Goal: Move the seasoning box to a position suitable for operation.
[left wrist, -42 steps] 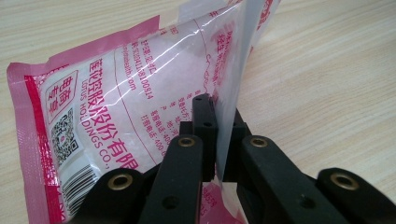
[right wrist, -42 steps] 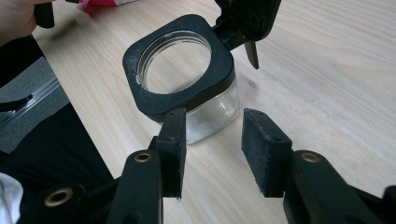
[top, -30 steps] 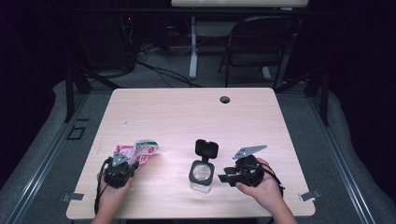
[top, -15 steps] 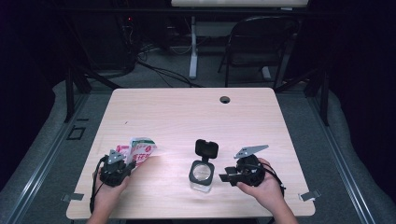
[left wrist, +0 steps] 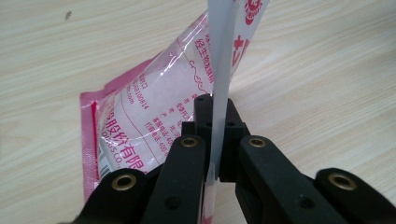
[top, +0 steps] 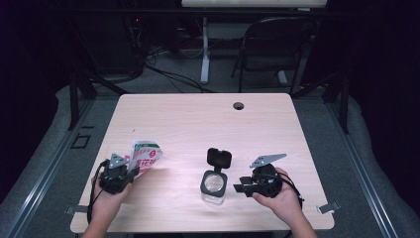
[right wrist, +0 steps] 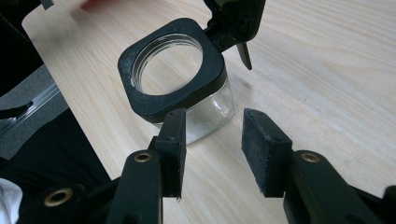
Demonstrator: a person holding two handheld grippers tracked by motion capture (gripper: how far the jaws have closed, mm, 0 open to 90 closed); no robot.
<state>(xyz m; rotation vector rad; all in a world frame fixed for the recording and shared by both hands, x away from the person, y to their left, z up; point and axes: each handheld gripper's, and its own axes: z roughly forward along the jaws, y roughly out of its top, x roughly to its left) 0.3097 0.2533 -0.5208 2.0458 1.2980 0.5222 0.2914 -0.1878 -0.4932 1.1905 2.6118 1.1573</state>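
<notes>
Done: our left gripper [left wrist: 212,140] is clamped on the packet [top: 144,154]; the jar [top: 214,184] stands with its lid [top: 219,158] flipped up.
Left: our right gripper [right wrist: 212,144] gapes beside the jar, gripping nothing; we judge pouring remains.

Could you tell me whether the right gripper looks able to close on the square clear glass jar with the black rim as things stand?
Probably yes. The right gripper has its jaws open just short of the square clear glass jar with the black rim, nothing lies between them, and the jar's flip lid stands open on the far side.

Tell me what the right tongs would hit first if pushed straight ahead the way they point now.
Probably the glass jar: the open right tongs point at its clear lower wall, near one corner. They do not touch it, and the depth is hard to judge.
</notes>
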